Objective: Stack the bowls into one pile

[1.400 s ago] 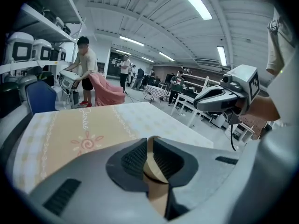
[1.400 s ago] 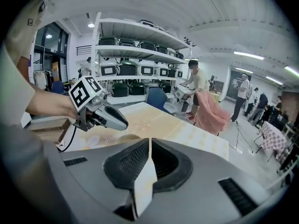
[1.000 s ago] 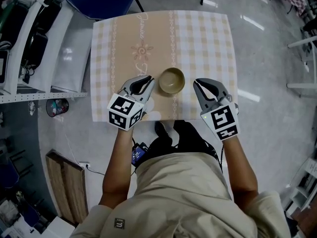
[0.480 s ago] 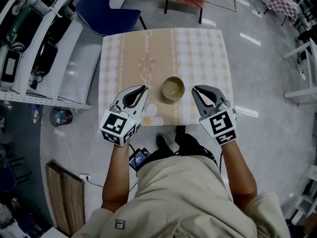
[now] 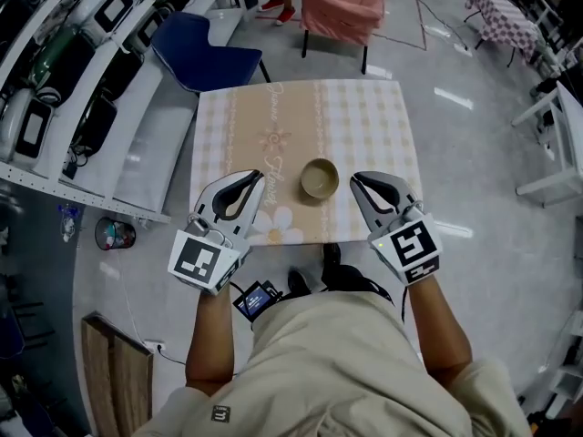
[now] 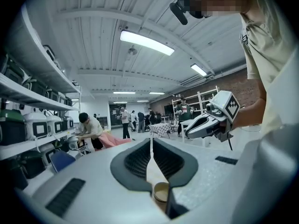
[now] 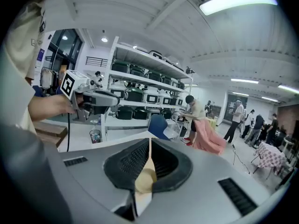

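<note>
A tan bowl (image 5: 320, 177) stands near the front edge of the checked table (image 5: 364, 116); I cannot tell whether others are nested in it. My left gripper (image 5: 259, 177) hovers to the bowl's left, shut with nothing in it. My right gripper (image 5: 356, 178) hovers to its right, also shut and empty. Both point at the bowl from the sides, apart from it. In the left gripper view the bowl (image 6: 162, 191) shows low behind the closed jaws, with the right gripper (image 6: 205, 125) beyond. The right gripper view shows the bowl (image 7: 145, 177) and the left gripper (image 7: 93, 97).
A blue chair (image 5: 205, 62) and a pink chair (image 5: 342, 3) stand past the table's far edge. Shelves with equipment (image 5: 55, 80) run along the left, with a small bin (image 5: 114, 235) on the floor. Several people (image 6: 91, 129) are in the background.
Both grippers have drawn back toward the person, the left one down and to the left, away from the bowl. The head view has pulled back; the bowl has not moved on the table.
</note>
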The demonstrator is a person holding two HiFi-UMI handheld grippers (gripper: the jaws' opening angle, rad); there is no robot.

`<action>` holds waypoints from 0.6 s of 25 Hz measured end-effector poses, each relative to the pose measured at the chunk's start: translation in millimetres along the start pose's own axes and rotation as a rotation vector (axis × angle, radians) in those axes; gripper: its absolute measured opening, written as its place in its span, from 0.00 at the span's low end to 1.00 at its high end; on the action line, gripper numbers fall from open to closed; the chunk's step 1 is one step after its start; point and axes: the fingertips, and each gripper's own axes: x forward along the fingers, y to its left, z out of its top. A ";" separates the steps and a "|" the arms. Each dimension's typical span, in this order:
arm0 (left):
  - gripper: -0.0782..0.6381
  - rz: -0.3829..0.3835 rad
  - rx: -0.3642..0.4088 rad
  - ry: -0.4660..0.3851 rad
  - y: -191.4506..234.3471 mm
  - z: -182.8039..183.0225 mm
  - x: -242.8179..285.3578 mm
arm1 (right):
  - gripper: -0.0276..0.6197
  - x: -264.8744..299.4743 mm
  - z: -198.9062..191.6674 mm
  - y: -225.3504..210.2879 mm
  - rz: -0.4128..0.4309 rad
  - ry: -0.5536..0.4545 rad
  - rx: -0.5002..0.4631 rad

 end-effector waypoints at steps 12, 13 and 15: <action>0.12 0.019 0.071 -0.117 -16.6 42.5 -46.5 | 0.05 -37.5 51.3 35.6 0.016 -0.130 -0.011; 0.12 0.025 0.074 -0.125 -17.2 43.7 -49.2 | 0.05 -36.6 50.2 36.4 0.016 -0.132 -0.008; 0.12 0.038 0.086 -0.136 -17.9 46.5 -54.3 | 0.05 -33.6 48.1 36.9 0.016 -0.142 0.001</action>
